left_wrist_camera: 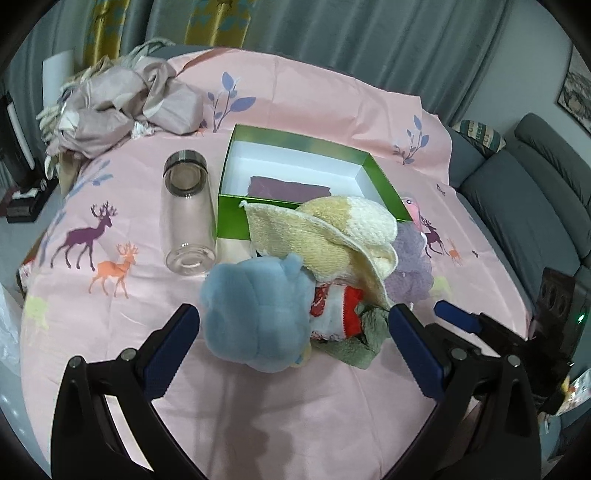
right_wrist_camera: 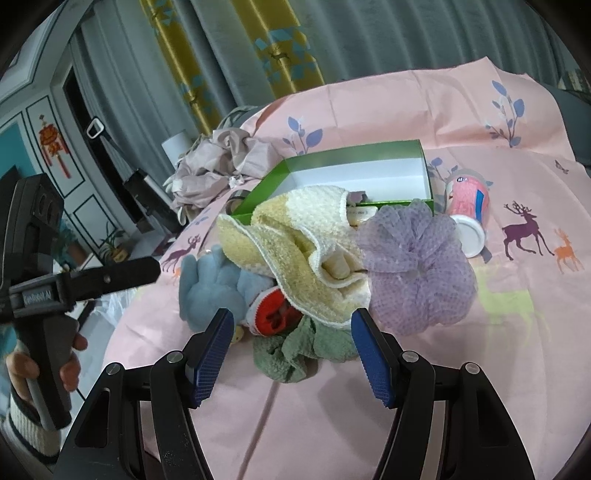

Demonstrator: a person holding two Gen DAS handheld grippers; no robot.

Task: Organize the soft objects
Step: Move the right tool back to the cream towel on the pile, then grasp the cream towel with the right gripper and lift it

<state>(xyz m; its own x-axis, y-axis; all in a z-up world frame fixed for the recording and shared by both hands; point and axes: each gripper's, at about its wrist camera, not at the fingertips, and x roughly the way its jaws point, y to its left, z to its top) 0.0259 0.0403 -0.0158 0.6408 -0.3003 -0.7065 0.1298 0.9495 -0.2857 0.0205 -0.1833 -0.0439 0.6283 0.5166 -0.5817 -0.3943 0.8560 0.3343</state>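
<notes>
Yellow towel [left_wrist_camera: 332, 236] draped lengthwise toward green box [left_wrist_camera: 231, 218]

Both cameras sit low on the grippers and look forward and down along their fingers at a pink cloth [left_wrist_camera: 295, 406]. The left view faces the pile [left_wrist_camera: 317, 273] head-on from close by, with the green box [left_wrist_camera: 306, 184] straight behind it. The right view looks from further right, angled leftward, just as near. Both share the pile [right_wrist_camera: 295, 266], the box [right_wrist_camera: 354, 173] and the curtains [left_wrist_camera: 332, 29]; each view catches the other gripper at its edge.
</notes>
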